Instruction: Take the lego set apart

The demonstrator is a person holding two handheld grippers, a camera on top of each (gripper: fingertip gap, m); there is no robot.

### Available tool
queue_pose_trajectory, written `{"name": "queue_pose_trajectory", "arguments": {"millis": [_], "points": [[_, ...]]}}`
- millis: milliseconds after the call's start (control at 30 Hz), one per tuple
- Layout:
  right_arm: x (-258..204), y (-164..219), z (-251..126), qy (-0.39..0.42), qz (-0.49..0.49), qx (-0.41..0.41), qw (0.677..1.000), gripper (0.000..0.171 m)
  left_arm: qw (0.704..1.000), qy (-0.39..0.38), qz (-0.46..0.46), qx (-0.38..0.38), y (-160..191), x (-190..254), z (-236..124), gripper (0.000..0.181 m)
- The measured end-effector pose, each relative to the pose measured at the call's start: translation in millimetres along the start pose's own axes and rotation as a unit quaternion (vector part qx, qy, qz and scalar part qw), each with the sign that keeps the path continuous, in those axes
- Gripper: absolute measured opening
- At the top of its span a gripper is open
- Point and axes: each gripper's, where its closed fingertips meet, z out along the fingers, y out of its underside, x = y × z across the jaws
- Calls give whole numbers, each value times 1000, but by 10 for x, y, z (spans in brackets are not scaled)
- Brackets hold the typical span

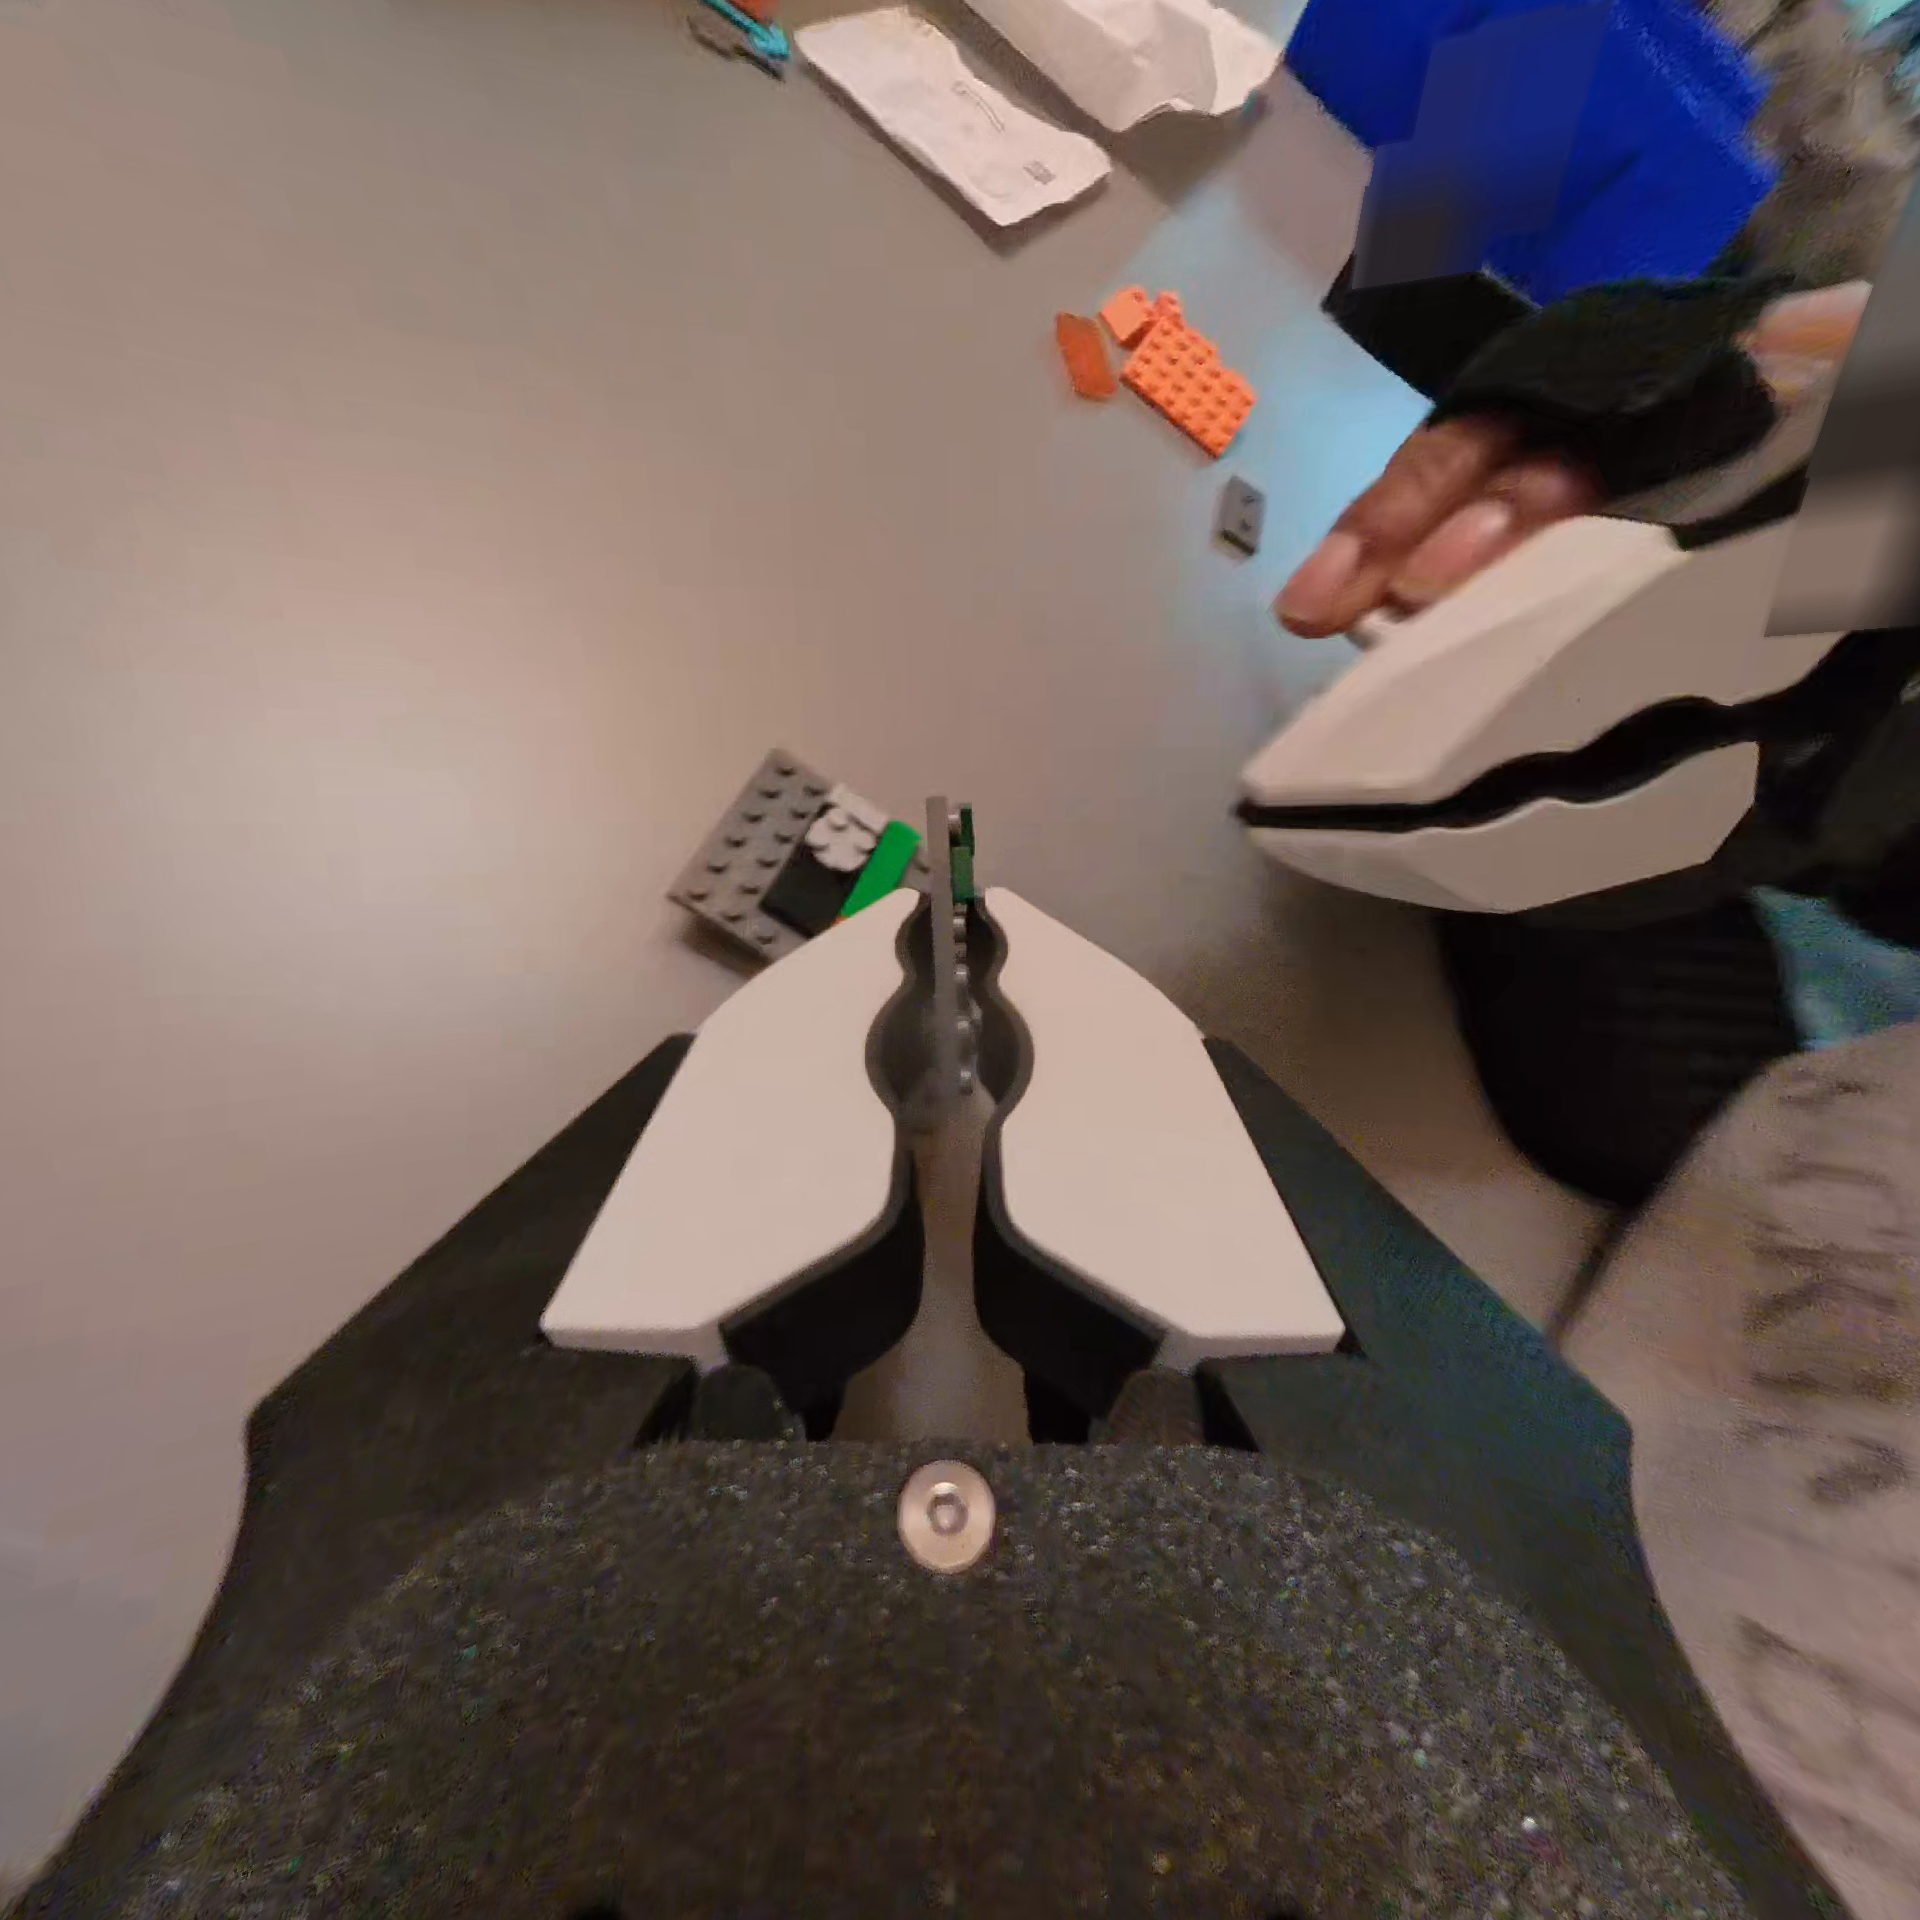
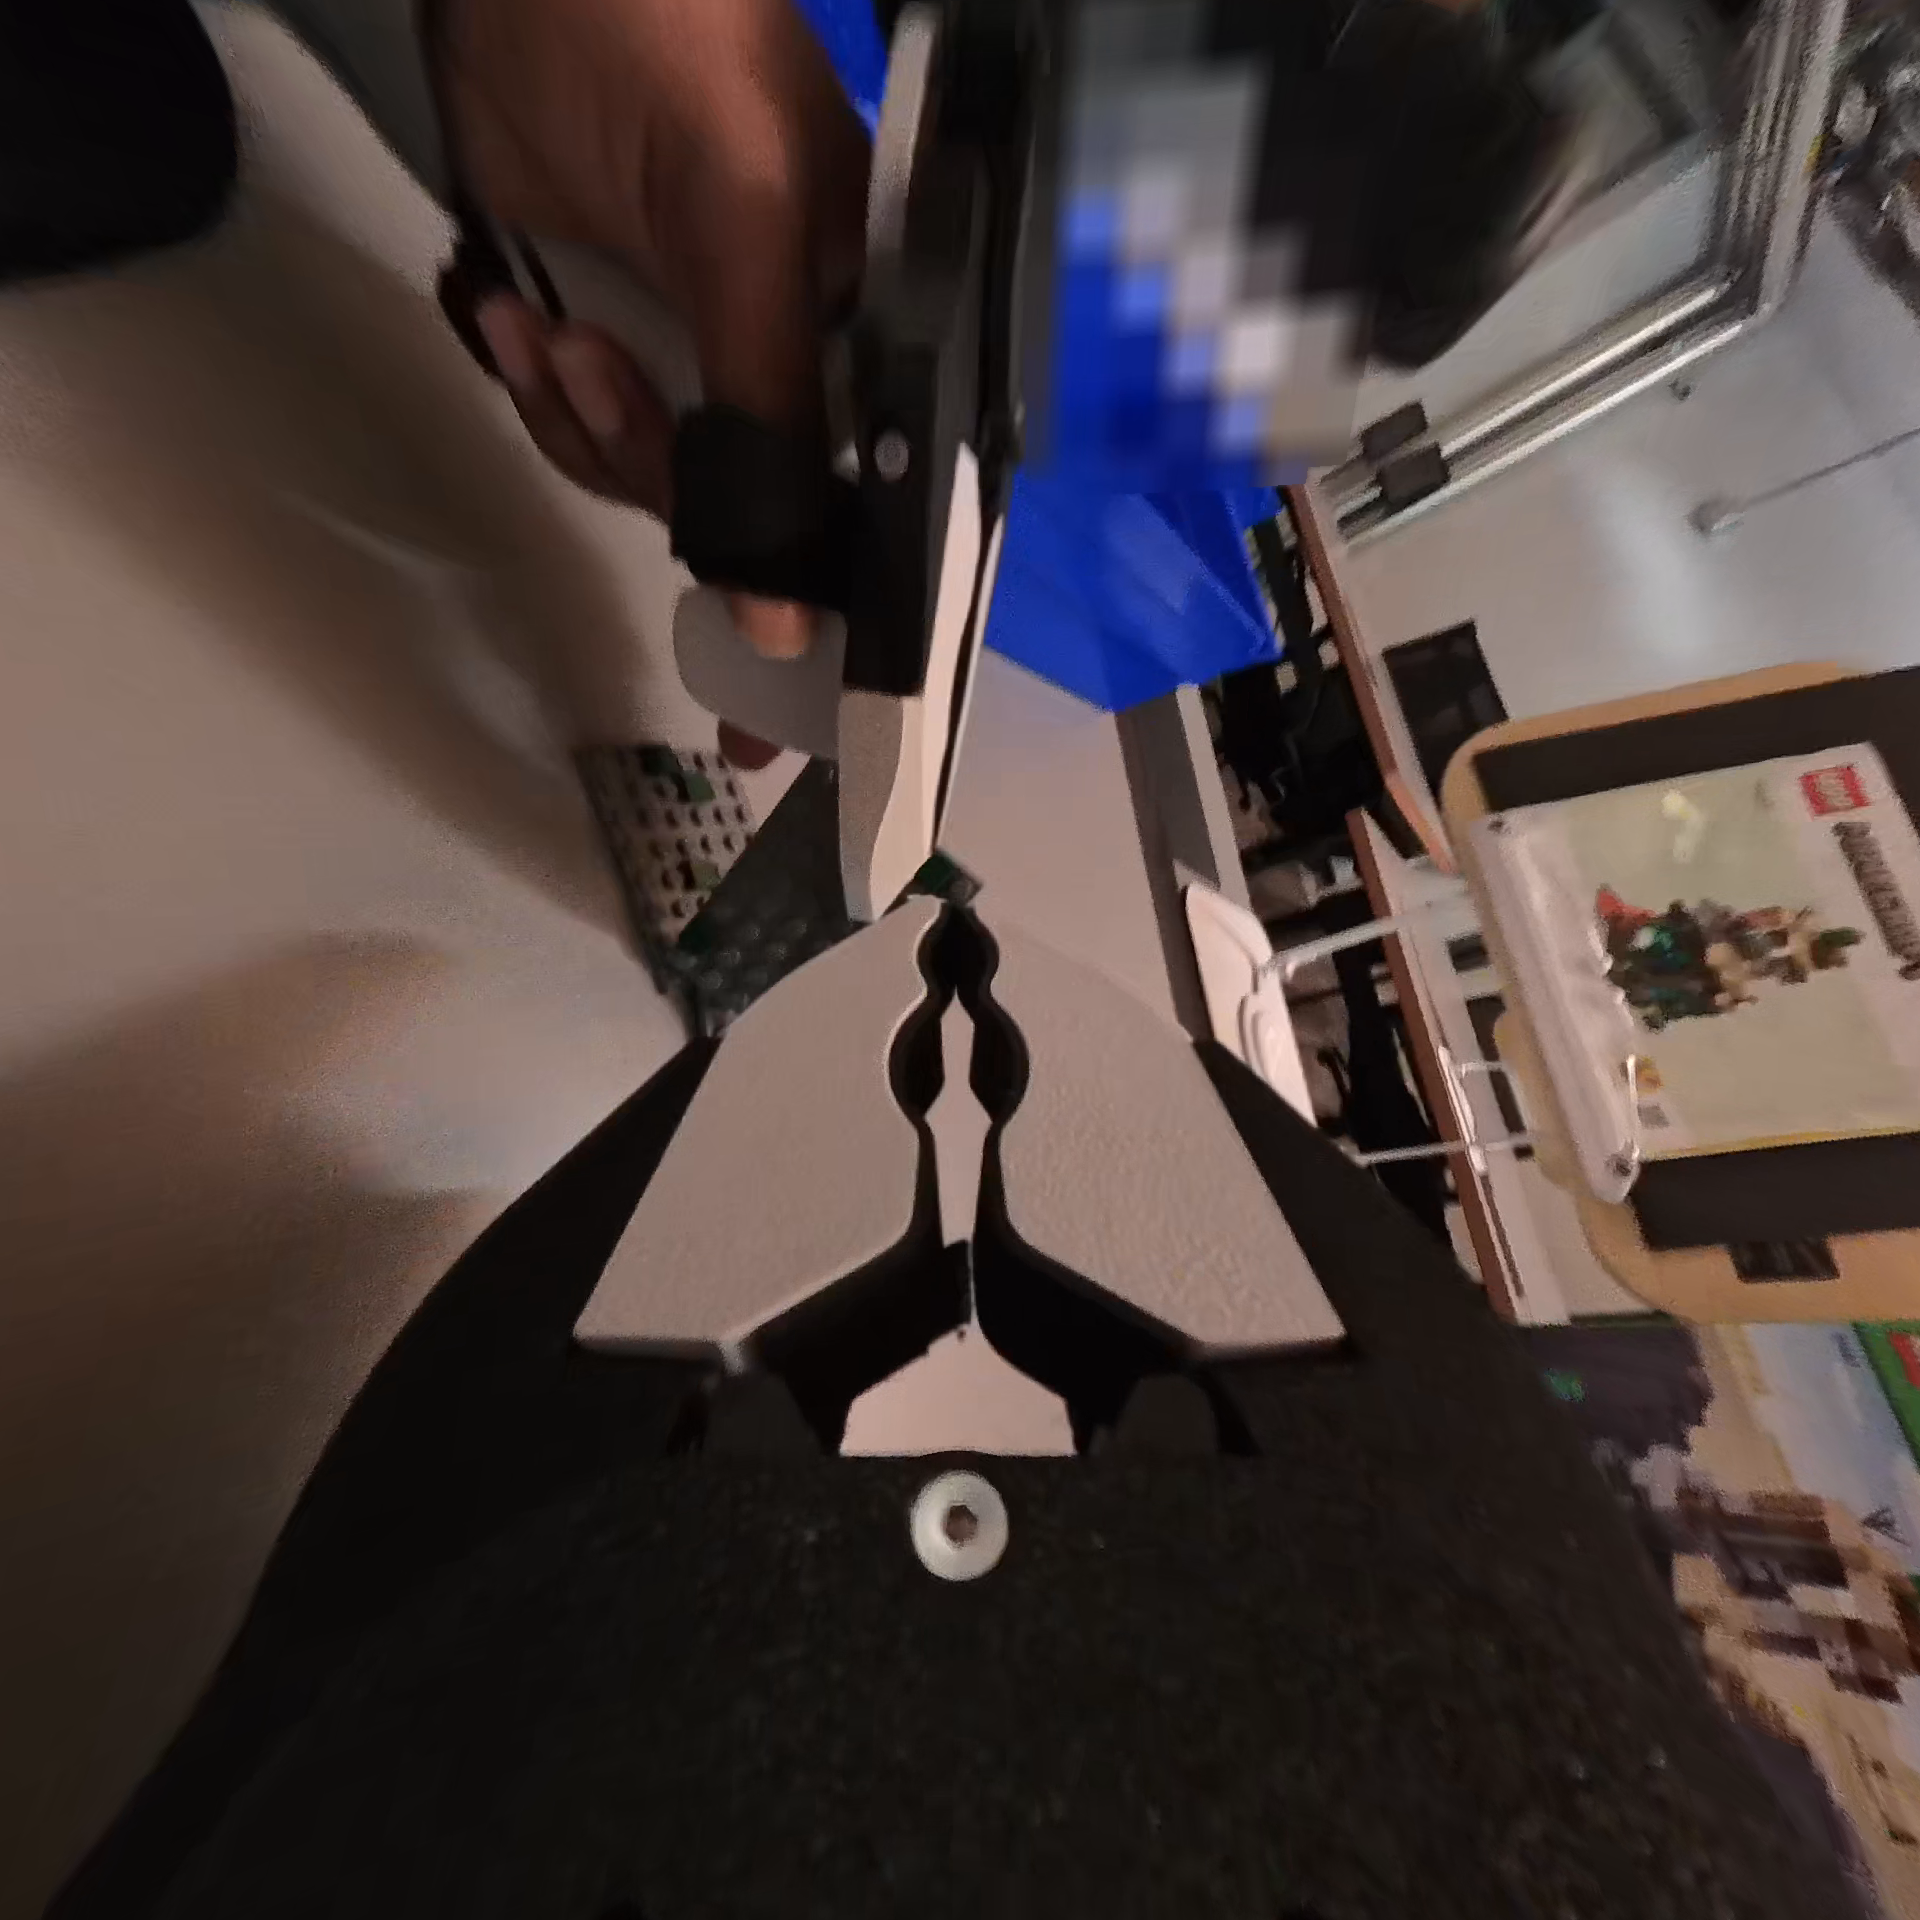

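Observation:
In the left wrist view my left gripper (image 1: 954, 899) is shut on a thin grey studded plate (image 1: 940, 862), held on edge. Small dark green pieces (image 1: 964, 857) sit on the plate's right face, just past my fingertips. Another grey plate (image 1: 743, 842) with black, light grey and bright green pieces lies on the table behind it. My right gripper (image 1: 1247, 812) hovers to the right with its fingers together. In the right wrist view my right gripper (image 2: 948, 906) is shut. A small dark green piece (image 2: 943, 883) shows just beyond its tips, beside the left gripper (image 2: 914, 868). I cannot tell whether it touches them.
Orange pieces (image 1: 1184, 364) and a small grey piece (image 1: 1238, 511) lie farther back on the table. White papers (image 1: 956, 114) are at the far edge. A hand (image 1: 1423, 540) holds the right gripper. The set's box (image 2: 1704, 966) stands off the table at the right.

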Motion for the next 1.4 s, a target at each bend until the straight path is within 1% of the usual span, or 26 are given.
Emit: {"name": "queue_pose_trajectory", "arguments": {"millis": [33,100,200,267,367,467,533,633,667,733,933,1167,1367,1400], "points": [[33,-31,-11,-3,1,4,1000,0,1000,17,-11,7,-20,28,-32,5],[102,37,8,-1,16,-2,1000,0,1000,13,16,17,-84,107,-65,6],[126,131,60,-14,48,-11,999,0,999,14,18,25,-145,130,-73,5],[111,162,108,-23,68,-21,997,12,999,16,18,27,-145,153,-62,5],[115,188,119,-24,72,-25,997,16,999,14,32,26,-144,206,-48,5],[93,168,123,-29,55,-31,998,8,999,7,44,19,-123,248,-18,5],[78,170,124,-34,57,-37,997,6,998,-8,57,16,-117,245,-15,5],[87,160,120,-43,74,-34,996,6,997,-22,73,19,-126,256,-22,5],[82,154,122,-47,83,-32,995,9,996,-31,80,20,-132,254,-23,5],[92,153,123,-49,95,-31,994,10,995,-46,90,20,-142,246,-25,5],[157,101,104,-34,115,-20,993,8,992,-49,108,36,-200,310,-76,6],[183,68,98,-25,156,15,987,7,988,-58,129,54,-225,321,-115,6],[222,90,79,6,147,15,989,6,993,-36,97,64,-268,282,-99,6],[222,77,60,8,143,19,990,1,991,-71,93,61,-266,145,-109,6]]}}
